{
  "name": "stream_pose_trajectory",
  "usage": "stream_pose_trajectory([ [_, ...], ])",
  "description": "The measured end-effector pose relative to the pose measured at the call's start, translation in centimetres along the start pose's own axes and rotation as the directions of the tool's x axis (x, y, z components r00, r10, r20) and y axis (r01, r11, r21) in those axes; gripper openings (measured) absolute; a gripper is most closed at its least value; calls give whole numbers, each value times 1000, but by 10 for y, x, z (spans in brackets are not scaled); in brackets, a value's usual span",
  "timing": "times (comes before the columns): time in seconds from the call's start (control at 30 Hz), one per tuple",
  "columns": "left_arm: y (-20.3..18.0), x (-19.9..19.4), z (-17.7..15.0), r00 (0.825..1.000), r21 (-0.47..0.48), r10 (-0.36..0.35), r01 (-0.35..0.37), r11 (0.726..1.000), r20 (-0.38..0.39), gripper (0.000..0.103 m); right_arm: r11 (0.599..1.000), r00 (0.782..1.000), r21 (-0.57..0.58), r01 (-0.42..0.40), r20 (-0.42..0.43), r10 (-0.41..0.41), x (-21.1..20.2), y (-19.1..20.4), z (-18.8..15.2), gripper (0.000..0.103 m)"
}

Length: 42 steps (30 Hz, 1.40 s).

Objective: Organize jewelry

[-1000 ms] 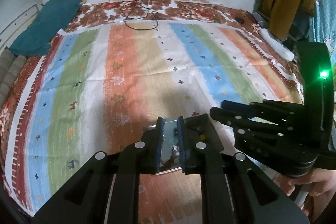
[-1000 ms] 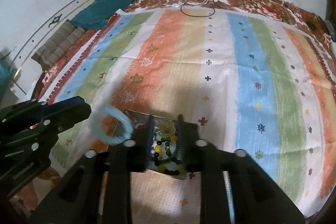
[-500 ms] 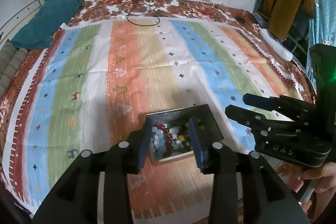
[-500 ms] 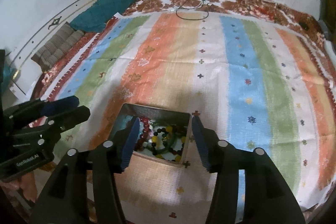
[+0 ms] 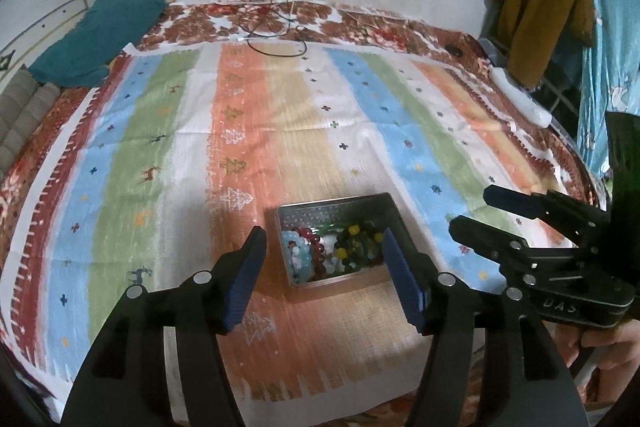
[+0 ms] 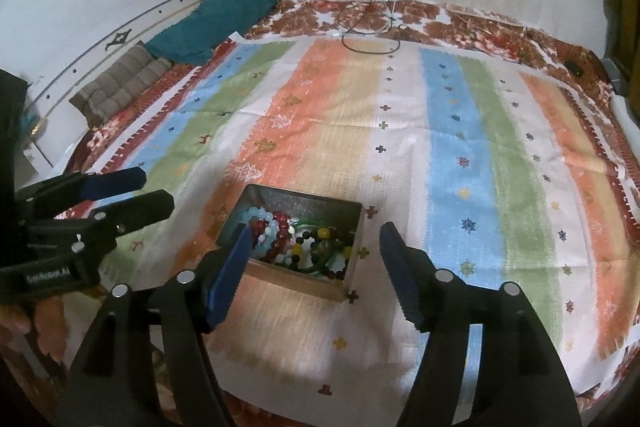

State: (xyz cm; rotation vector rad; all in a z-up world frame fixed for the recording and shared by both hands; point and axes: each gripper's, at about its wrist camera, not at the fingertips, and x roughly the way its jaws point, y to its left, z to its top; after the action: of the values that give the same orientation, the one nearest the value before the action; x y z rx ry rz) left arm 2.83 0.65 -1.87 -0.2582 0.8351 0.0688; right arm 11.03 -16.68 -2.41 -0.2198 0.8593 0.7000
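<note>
A small grey metal box (image 5: pixel 304 215) sits on the striped cloth near the front edge; it also shows in the right wrist view (image 6: pixel 356 259). Inside lie a light blue bead bracelet (image 5: pixel 294 251), a dark red bead bracelet (image 5: pixel 316 247) and dark and yellow beads (image 5: pixel 356 239), all mixed (image 6: pixel 304 243). My left gripper (image 5: pixel 324 275) is open and empty, held above and just in front of the box. My right gripper (image 6: pixel 314 271) is open and empty, also above the box's near side. Each gripper shows in the other's view (image 5: pixel 532 227) (image 6: pixel 104 195).
The striped bedspread (image 5: pixel 280 131) covers a wide bed. A teal pillow (image 5: pixel 96 35) lies at the back left, black cables (image 5: pixel 276 35) at the back middle. Clothes (image 5: pixel 536 7) hang at the right. A white object (image 5: pixel 520 99) lies on the right edge.
Both grippers have opened wide and pulled back up from the box. The light blue bracelet, seen beside the box one second ago, now lies inside it.
</note>
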Motion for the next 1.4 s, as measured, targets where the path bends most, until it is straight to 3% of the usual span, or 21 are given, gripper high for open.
stream_pose_trajectory([
  [0.33, -9, -14, -14, 999, 31, 6, -7, 999, 46, 86, 1000, 998, -10, 15, 54, -15, -18, 6, -10, 85],
  [0.53, -12, -25, -21, 994, 48, 33, -38, 998, 104, 93, 1000, 994, -11, 10, 106, -9, -33, 8, -16, 95],
  [0.8, -13, -34, -23, 987, 45, 44, -51, 998, 157, 95, 1000, 987, -1, 11, 158, -11, -43, 7, -17, 96],
  [0.93, -16, -34, -25, 983, 59, 76, -87, 994, 165, 97, 1000, 987, 3, -6, 161, 6, -46, 6, -20, 96],
  [1.4, -18, -40, -25, 974, 57, 93, -107, 993, 207, 97, 1000, 984, -9, -6, 177, 8, -48, 7, -21, 96],
])
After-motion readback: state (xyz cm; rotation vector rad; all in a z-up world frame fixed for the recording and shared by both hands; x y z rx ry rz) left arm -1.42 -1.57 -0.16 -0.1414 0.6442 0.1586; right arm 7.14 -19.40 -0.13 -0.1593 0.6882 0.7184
